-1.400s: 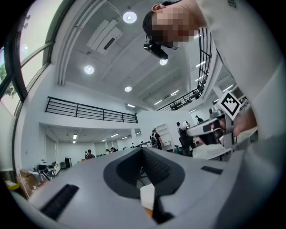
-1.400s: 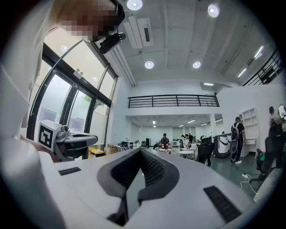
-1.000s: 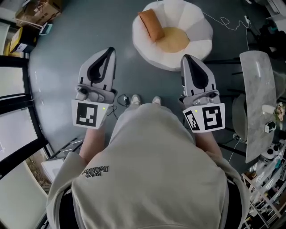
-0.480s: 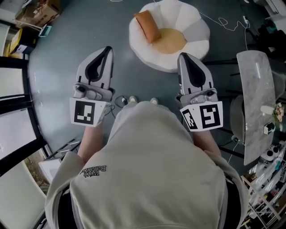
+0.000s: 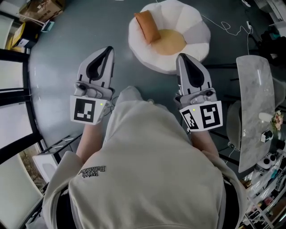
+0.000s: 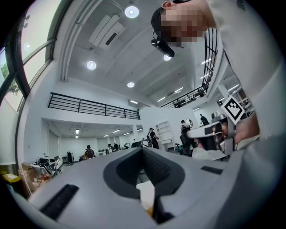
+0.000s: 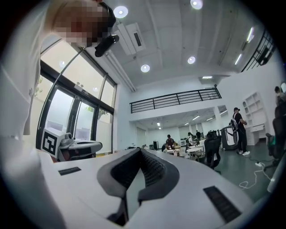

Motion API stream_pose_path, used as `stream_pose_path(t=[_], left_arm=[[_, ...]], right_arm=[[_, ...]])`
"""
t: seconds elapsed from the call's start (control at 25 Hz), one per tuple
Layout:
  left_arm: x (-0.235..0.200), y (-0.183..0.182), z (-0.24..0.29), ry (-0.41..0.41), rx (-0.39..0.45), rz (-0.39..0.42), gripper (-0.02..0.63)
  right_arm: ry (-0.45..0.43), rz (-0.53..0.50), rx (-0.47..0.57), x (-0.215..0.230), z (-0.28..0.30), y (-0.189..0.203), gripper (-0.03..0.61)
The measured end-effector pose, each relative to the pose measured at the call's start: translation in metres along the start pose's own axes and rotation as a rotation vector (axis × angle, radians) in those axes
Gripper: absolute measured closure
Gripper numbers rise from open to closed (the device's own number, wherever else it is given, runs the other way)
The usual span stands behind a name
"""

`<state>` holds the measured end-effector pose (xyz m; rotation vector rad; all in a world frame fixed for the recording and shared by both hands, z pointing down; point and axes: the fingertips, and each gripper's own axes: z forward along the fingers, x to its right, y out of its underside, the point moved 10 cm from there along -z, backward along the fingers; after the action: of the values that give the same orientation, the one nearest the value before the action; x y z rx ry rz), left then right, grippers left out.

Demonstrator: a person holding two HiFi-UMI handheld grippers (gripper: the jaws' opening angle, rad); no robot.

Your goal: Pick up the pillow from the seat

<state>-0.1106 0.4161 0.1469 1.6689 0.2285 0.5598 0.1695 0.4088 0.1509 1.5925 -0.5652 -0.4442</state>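
An orange pillow (image 5: 147, 26) leans against the left inner side of a round white petal-shaped seat (image 5: 198, 29) with a tan centre cushion (image 5: 170, 41), at the top of the head view. My left gripper (image 5: 108, 48) points forward over the grey floor, left of the seat and well short of the pillow. My right gripper (image 5: 182, 56) has its tip over the seat's near rim. Both have their jaws together with nothing held. In the gripper views the left gripper (image 6: 143, 150) and the right gripper (image 7: 141, 151) aim up into the hall; the pillow does not show there.
A marble-topped table (image 5: 254, 89) stands at the right, with cluttered shelving (image 5: 268, 179) below it. Cardboard boxes (image 5: 40, 10) sit at the far left. A white cable (image 5: 223, 24) trails on the floor by the seat. Window frames (image 5: 18, 107) run along the left.
The person has stepped forward: a raised knee now hides the shoes. Both grippers have drifted slightly nearer the seat. Their jaws stay together.
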Motion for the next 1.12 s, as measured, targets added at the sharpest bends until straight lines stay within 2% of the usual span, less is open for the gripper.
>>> stream_pose_path(t=[0.12, 0.24, 0.48, 0.6, 1.12], left_arm=[[-0.001, 0.008, 0.007, 0.008, 0.016, -0.008, 0.604], [-0.005, 0.014, 0.019, 0.022, 0.05, -0.017, 0.604], [-0.016, 0.046, 0.058, 0.046, 0.001, -0.029, 0.604], [-0.029, 0.064, 0.082, 0.06, -0.013, -0.007, 0.604], [-0.145, 0.101, 0.202, 0.127, -0.037, 0.011, 0.604]], right_arm=[[-0.017, 0.037, 0.029, 0.008, 0.002, 0.005, 0.569], [-0.012, 0.033, 0.021, 0.013, 0.011, 0.011, 0.569], [0.019, 0.001, 0.004, 0.033, 0.038, 0.028, 0.569], [0.028, -0.008, 0.019, 0.039, 0.063, 0.035, 0.569], [0.09, -0.002, -0.057, 0.091, 0.216, 0.059, 0.569]])
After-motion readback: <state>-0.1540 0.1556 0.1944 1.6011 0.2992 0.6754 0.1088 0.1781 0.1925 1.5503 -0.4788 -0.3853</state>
